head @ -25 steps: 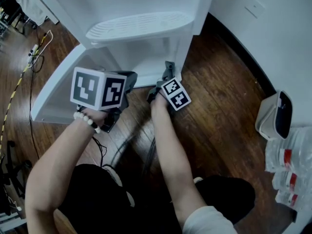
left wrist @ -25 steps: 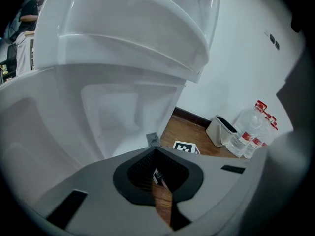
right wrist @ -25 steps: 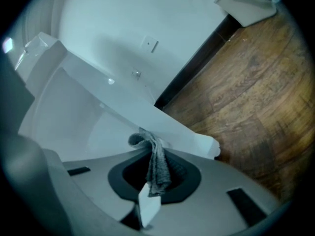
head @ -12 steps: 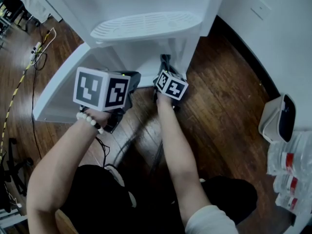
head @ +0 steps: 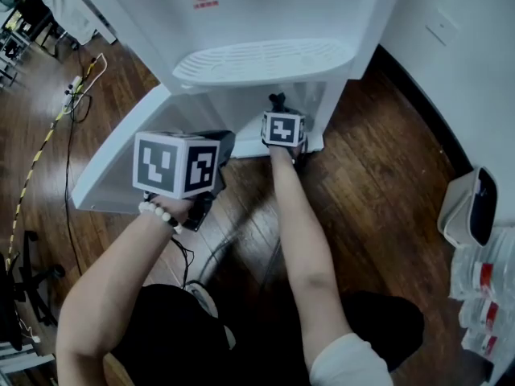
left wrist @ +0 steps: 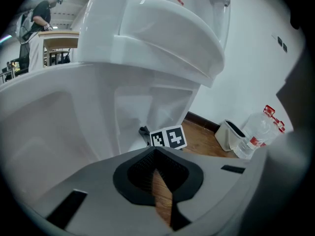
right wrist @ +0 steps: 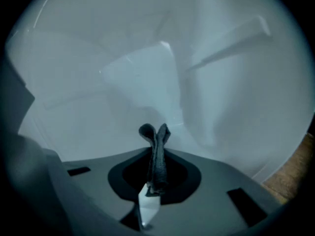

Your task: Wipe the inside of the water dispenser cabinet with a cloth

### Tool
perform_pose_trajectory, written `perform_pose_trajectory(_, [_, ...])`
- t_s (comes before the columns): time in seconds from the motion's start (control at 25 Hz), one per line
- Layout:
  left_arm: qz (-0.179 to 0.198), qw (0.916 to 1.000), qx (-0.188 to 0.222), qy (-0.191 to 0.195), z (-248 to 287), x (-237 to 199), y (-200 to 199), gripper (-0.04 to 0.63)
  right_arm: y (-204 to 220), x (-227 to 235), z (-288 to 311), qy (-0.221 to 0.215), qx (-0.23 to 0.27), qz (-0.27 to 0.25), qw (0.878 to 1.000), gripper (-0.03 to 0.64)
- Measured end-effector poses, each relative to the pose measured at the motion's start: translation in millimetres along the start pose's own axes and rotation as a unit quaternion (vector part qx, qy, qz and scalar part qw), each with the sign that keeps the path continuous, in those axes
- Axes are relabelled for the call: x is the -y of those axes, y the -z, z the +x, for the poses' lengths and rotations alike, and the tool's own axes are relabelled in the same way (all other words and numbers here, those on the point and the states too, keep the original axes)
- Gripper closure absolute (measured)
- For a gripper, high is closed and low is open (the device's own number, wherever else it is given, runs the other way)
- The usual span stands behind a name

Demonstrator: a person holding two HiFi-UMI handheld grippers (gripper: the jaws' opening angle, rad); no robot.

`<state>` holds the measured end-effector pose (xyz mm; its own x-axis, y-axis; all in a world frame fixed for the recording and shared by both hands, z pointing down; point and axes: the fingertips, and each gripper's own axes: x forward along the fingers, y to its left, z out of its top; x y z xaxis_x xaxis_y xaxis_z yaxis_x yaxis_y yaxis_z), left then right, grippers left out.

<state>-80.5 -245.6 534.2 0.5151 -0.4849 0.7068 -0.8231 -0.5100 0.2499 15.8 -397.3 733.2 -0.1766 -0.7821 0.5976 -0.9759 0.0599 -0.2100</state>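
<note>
Dark cloth [right wrist: 155, 134] pinched in the right gripper [right wrist: 156, 173], jaws clamped on it, a folded tuft standing out past the tips. Gripper pushed into the open cabinet [head: 241, 103] at the foot of the white water dispenser [head: 265, 6], under the ribbed drip tray [head: 261, 59]. The right gripper view shows only pale inner walls and a panel corner close ahead; cannot tell whether the cloth touches a wall. Held tip-first, likely so the tuft rather than the jaws meets the plastic. Cabinet door [head: 121, 159] swung wide to the left over the wooden floor [head: 370, 175], leaving the opening free. Left gripper [left wrist: 158, 176] idle outside the cabinet, near the door's inner face, jaws drawn together on nothing, only a sliver of floor showing between them. Probably parked there to stay out of the narrow opening. The left gripper view catches the right gripper's marker cube [left wrist: 168, 137] at the cabinet mouth. Bead bracelet [head: 157, 213] on the left wrist. Around: white lidded bin [head: 463, 207] and bottles with red labels [head: 483, 292] along the floor's right edge by the wall, cables [head: 76, 95] trailing towards the floor's far-left corner, all well apart from the work. In the way, as I judge: the tray overhang hides the interior from the head view, and the opening looks tight for an arm, so deep corners will need some wrist turning.
</note>
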Motion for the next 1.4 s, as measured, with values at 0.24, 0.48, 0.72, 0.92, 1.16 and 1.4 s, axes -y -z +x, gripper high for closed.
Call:
perform_pose_trajectory(0.24, [0.005, 0.9999, -0.009, -0.011, 2, -7, 7, 0.598, -4, -5, 15, 0.002, -0.03, -0.019, 0.999, 0.577])
perform_pose_trajectory(0.48, [0.0, 0.9999, -0.01, -0.003, 3, -3, 8, 0.598, -14, -12, 27, -0.003, -0.04, -0.035, 0.999, 0.575])
perform_pose_trajectory(0.72, [-0.007, 0.9997, -0.023, -0.005, 8, -6, 15, 0.597, -12, -43, 37, -0.032, -0.048, -0.058, 0.997, 0.575])
perform_pose_trajectory(0.92, [-0.013, 0.9995, -0.027, -0.007, 9, -12, 20, 0.597, -11, -74, 42, -0.071, -0.051, -0.072, 0.994, 0.575])
perform_pose_trajectory(1.16, [-0.012, 0.9994, -0.031, -0.01, 7, -16, 21, 0.598, -17, -105, 47, -0.125, -0.034, -0.083, 0.988, 0.575])
perform_pose_trajectory(1.4, [-0.015, 0.9993, -0.034, -0.005, 7, -14, 22, 0.598, -17, -67, 45, -0.062, -0.04, -0.052, 0.996, 0.575])
